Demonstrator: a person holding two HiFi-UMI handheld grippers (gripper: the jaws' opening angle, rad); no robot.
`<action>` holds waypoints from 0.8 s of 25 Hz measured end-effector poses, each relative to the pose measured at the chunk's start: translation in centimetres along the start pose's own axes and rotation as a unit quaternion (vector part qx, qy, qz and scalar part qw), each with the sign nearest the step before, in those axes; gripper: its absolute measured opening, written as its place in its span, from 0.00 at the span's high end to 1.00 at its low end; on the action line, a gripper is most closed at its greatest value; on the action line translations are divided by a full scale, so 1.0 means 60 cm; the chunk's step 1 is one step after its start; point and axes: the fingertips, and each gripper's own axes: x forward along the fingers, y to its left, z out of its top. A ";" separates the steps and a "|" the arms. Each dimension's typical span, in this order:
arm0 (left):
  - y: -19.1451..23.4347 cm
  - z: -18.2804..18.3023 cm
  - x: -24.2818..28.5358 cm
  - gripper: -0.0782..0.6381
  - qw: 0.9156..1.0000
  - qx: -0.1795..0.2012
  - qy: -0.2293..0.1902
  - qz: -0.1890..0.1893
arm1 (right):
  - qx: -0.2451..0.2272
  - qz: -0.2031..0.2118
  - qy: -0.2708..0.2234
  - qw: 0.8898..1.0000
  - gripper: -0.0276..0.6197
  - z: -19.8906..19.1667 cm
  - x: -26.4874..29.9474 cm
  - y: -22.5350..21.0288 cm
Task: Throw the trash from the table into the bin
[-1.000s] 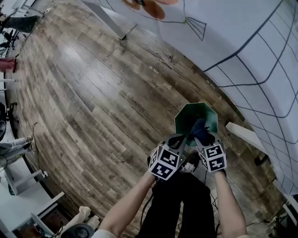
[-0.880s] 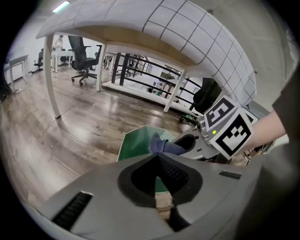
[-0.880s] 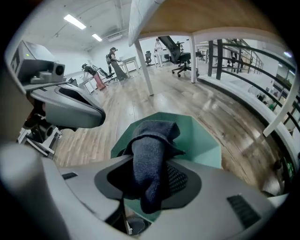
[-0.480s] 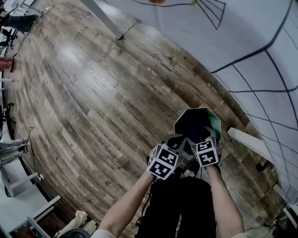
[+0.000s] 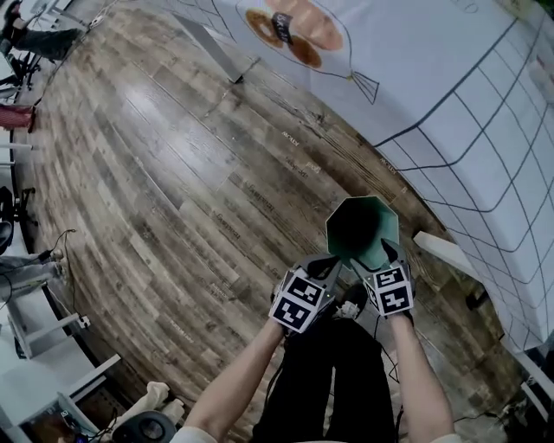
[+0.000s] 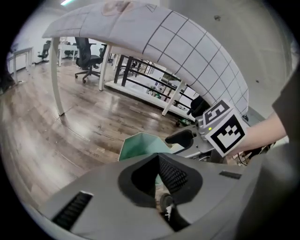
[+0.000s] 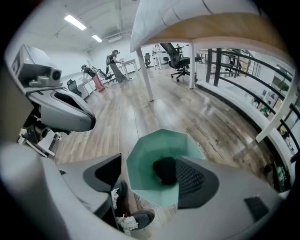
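A green octagonal bin stands on the wooden plank floor, just beside the desk, which is draped in a white cloth printed with a dark grid. Both grippers hang over the near side of the bin, pointing steeply down, side by side and close together.

The right gripper has its jaws spread; they have just been opening, and nothing sits between the pads. Through the gap, the right gripper view looks straight into the bin, where a dark piece of trash lies on the bottom. The head view shows the bin's inside only as a dark hollow.

The left gripper has its jaws pressed together at the tips, with nothing pinched between them. Beyond its tips, the left gripper view shows the bin's green wall and the right gripper's marker cube.

Below the right jaws, the person's dark shoe with white laces rests on the floor next to the bin. Far up the desk, a small dark object lies on an orange drawing on the cloth.
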 end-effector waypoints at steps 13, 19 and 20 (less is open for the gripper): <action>-0.117 0.100 -0.136 0.86 1.000 0.011 0.001 0.002 | 0.053 -0.037 -0.035 0.997 0.82 0.053 -0.232 0.025; -0.156 0.141 -0.188 0.86 1.000 0.004 -0.005 -0.008 | 0.074 -0.071 -0.078 0.992 0.88 0.095 -0.330 0.031; -0.161 0.147 -0.199 0.86 1.000 0.004 -0.007 -0.008 | 0.070 -0.076 -0.080 0.991 0.89 0.099 -0.345 0.035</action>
